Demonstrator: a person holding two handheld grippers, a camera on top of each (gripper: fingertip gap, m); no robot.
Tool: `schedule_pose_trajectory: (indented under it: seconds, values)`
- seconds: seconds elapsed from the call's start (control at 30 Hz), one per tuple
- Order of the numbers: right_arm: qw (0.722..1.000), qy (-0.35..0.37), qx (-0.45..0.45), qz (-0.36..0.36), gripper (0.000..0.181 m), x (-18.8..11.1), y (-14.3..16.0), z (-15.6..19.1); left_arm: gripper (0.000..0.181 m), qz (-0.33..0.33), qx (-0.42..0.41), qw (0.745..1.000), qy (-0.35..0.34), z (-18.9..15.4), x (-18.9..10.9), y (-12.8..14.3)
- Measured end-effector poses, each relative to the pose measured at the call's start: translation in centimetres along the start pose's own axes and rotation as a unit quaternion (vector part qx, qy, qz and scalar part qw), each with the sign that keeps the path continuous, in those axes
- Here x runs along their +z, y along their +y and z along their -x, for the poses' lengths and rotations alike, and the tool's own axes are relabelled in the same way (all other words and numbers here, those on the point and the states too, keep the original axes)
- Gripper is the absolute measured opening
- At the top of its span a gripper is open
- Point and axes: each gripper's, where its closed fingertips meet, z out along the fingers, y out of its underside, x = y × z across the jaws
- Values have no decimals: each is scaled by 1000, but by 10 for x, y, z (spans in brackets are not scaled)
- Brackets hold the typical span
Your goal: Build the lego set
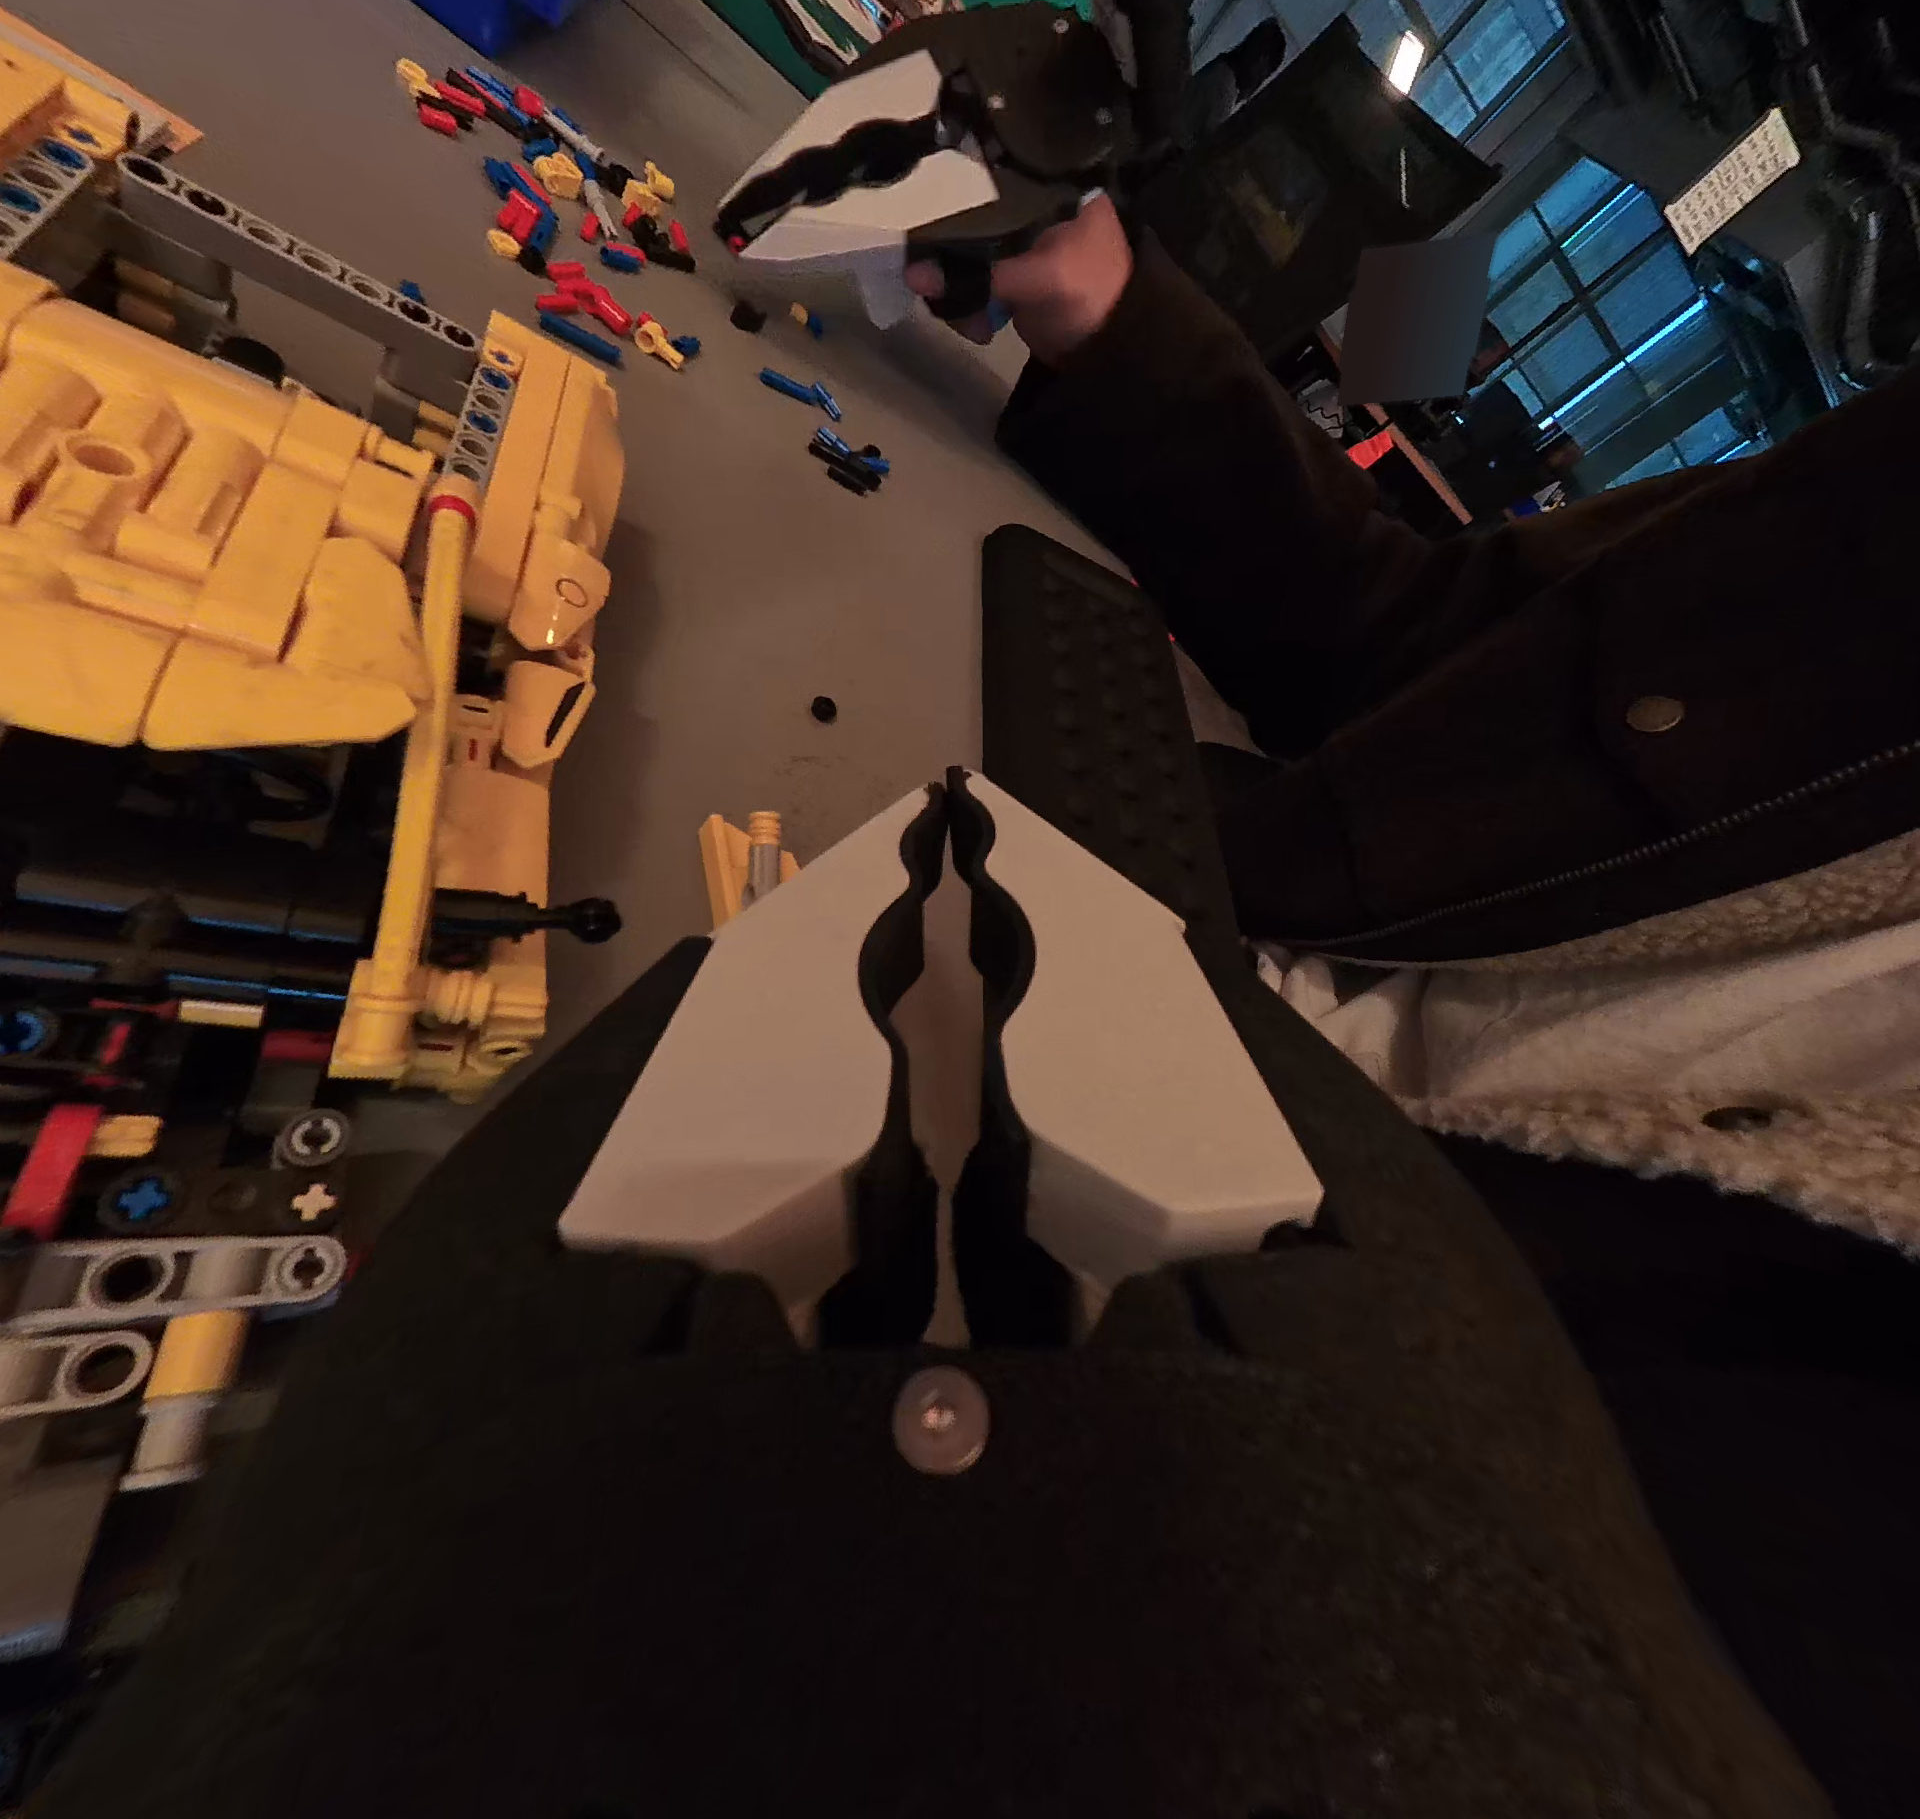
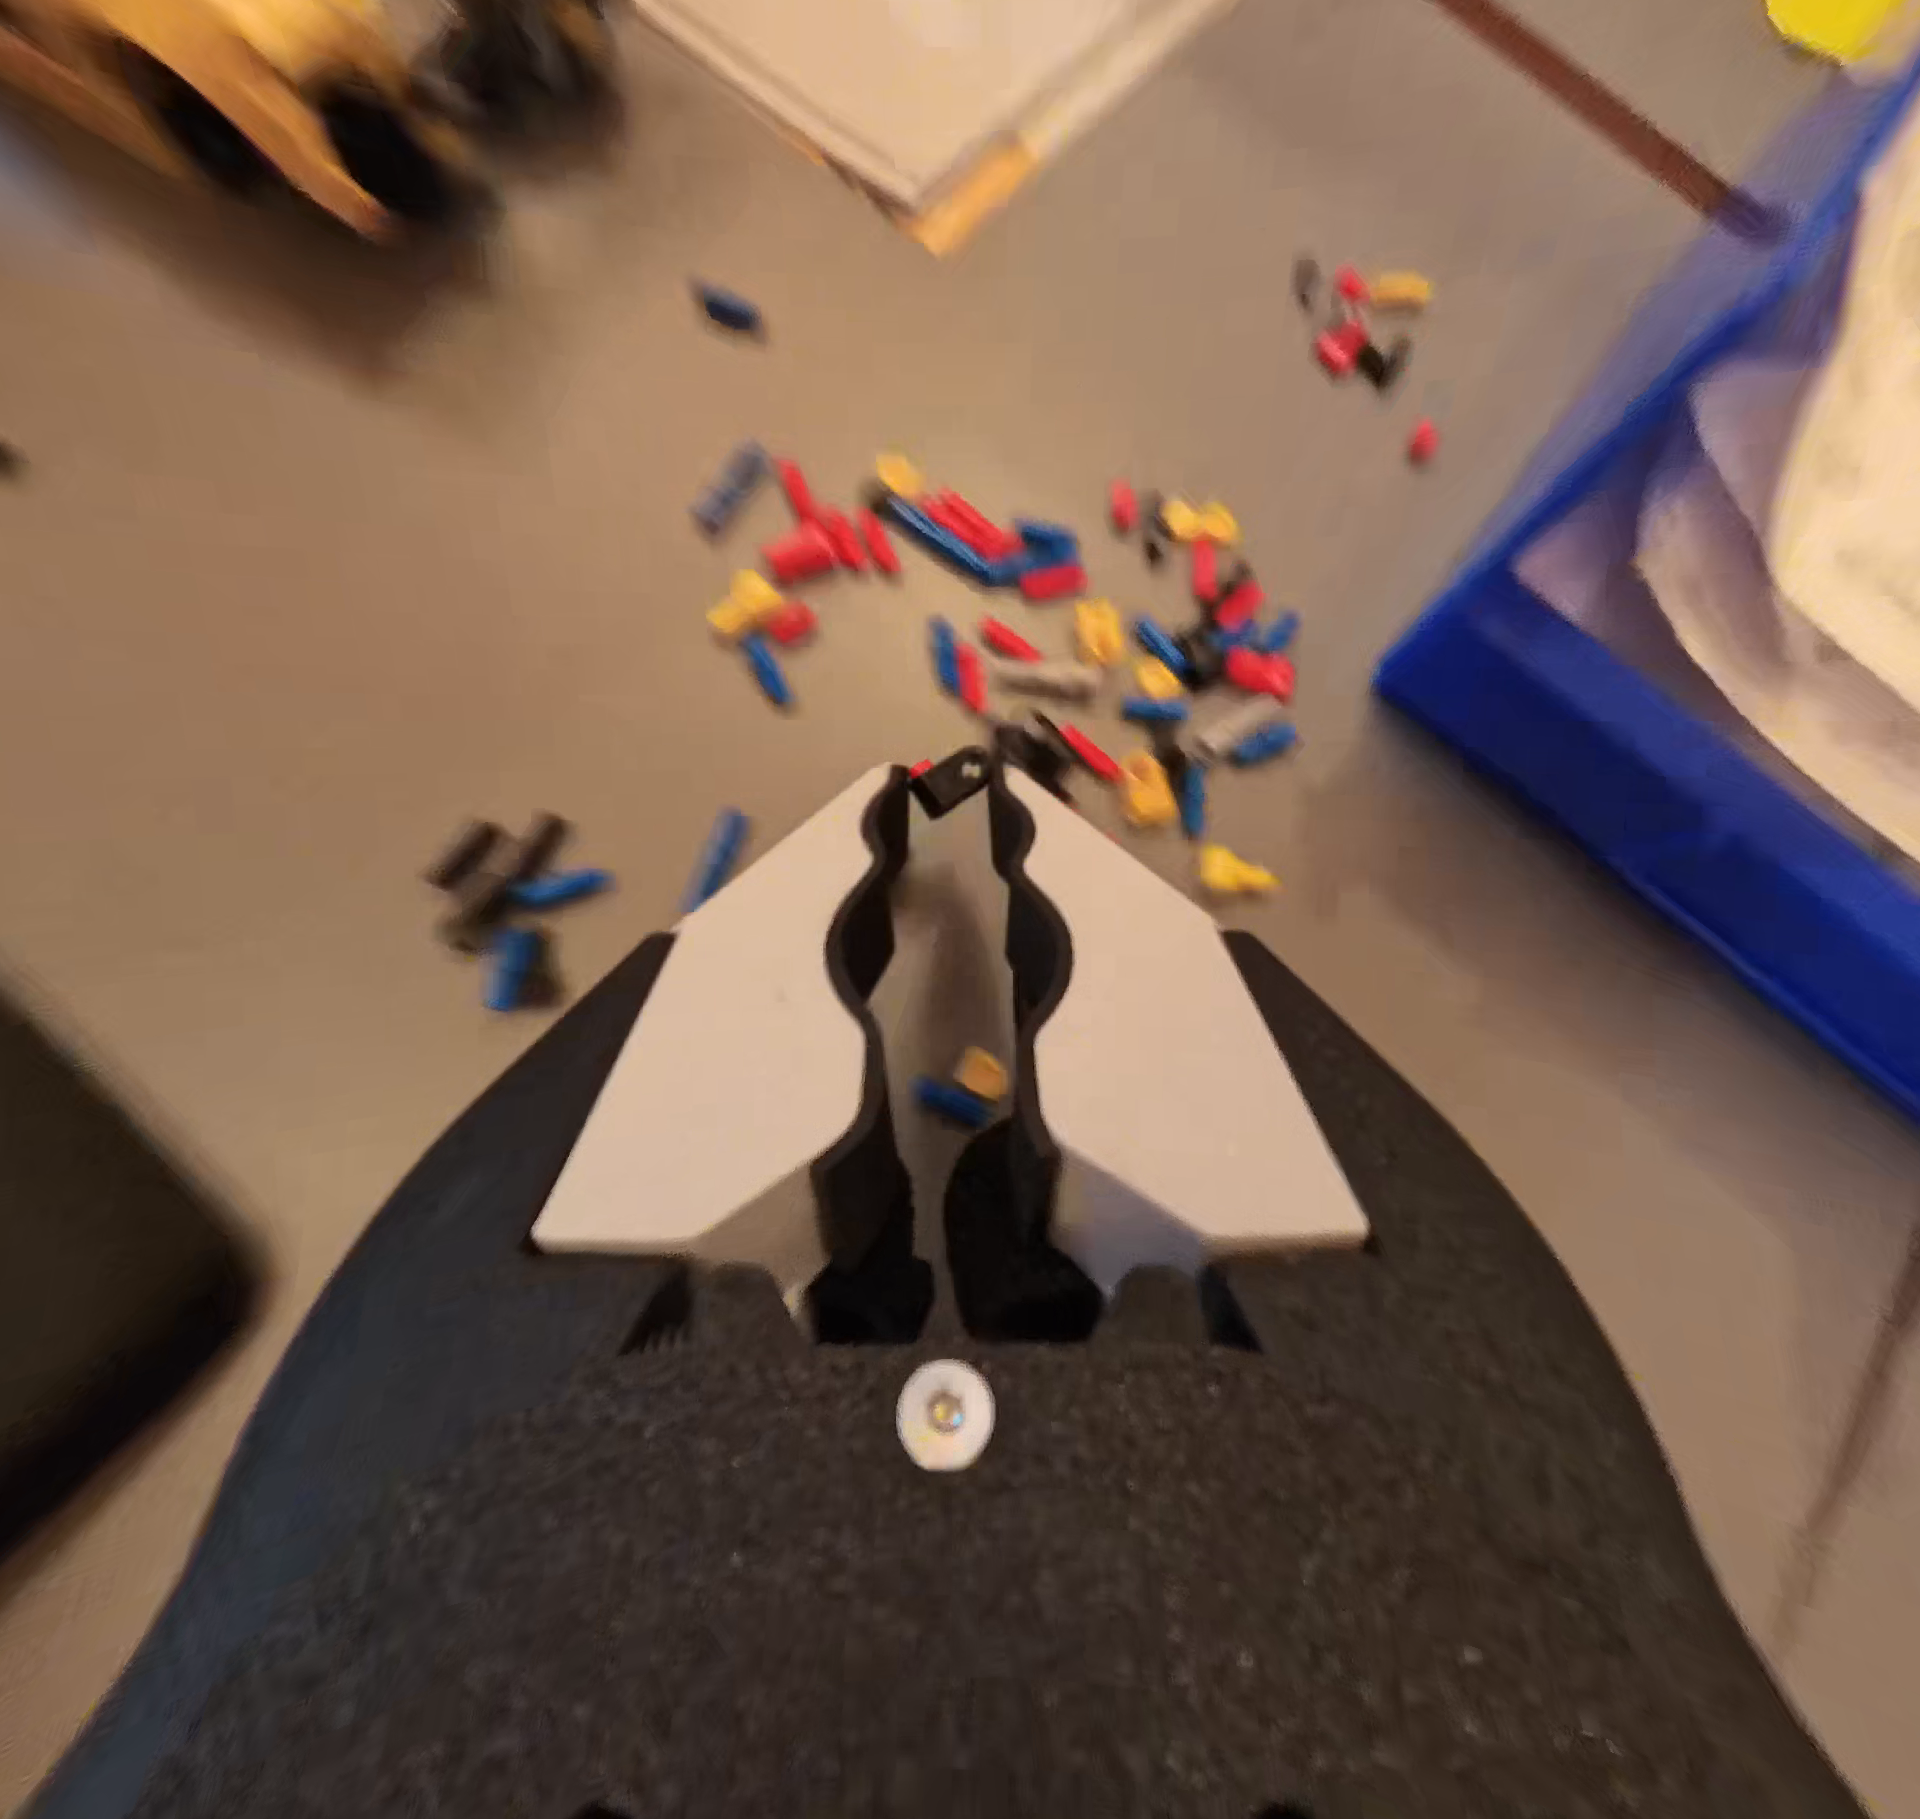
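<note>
Across the left half of the left wrist view sits the yellow lego model (image 1: 281, 564), cut off by the left edge, its lower part a dark jumble of black, red and grey beams that's hard to read. Right wrist view is motion-blurred: the model (image 2: 239, 55) is only a yellow-black smear at upper left, and the booklet (image 2: 914, 34) at top centre is cut by the top edge.

Left gripper (image 1: 951, 793), lower centre, has tips pressed together w/ nothing between them. Just left of it a small yellow part (image 1: 743, 860) is half hidden behind the finger. Right gripper (image 2: 945, 782) is clamped on a small black piece (image 2: 951, 780) w/ a bit of red at its side; exact shape unclear. The left view shows the same gripper (image 1: 732, 231) farther off at top centre, held by a hand (image 1: 1049, 273) in a dark sleeve, above the loose pins (image 1: 582, 211).

Only the right view shows the pin scatter (image 2: 997, 616) head-on and the blue bin (image 2: 1621, 761) at the right edge, near the scatter's right side. Only the left view shows the black ribbed object (image 1: 1091, 689) at centre right. Bare grey table (image 1: 748, 564) lies between model and that object.
</note>
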Motion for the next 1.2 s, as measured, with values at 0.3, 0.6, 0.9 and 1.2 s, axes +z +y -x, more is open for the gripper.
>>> schedule_pose_trajectory:
  seconds: [0.3, 0.6, 0.9, 1.2]
  values:
    - [897, -335, 193, -215, 14, 0, -157, 178, 33, -55, 221, 962, -148, -4, 0, -28]
    - [818, -410, 299, -272, 13, 8, -204, 227, 31, -109, 382, 862, -314, -13, -17, -57]
    - [808, -389, 284, -340, 14, 7, -214, 228, 10, -128, 370, 858, -333, -12, -24, -63]
    - [837, -355, 238, -342, 12, 13, -210, 231, 16, -111, 424, 826, -355, -11, -21, -62]
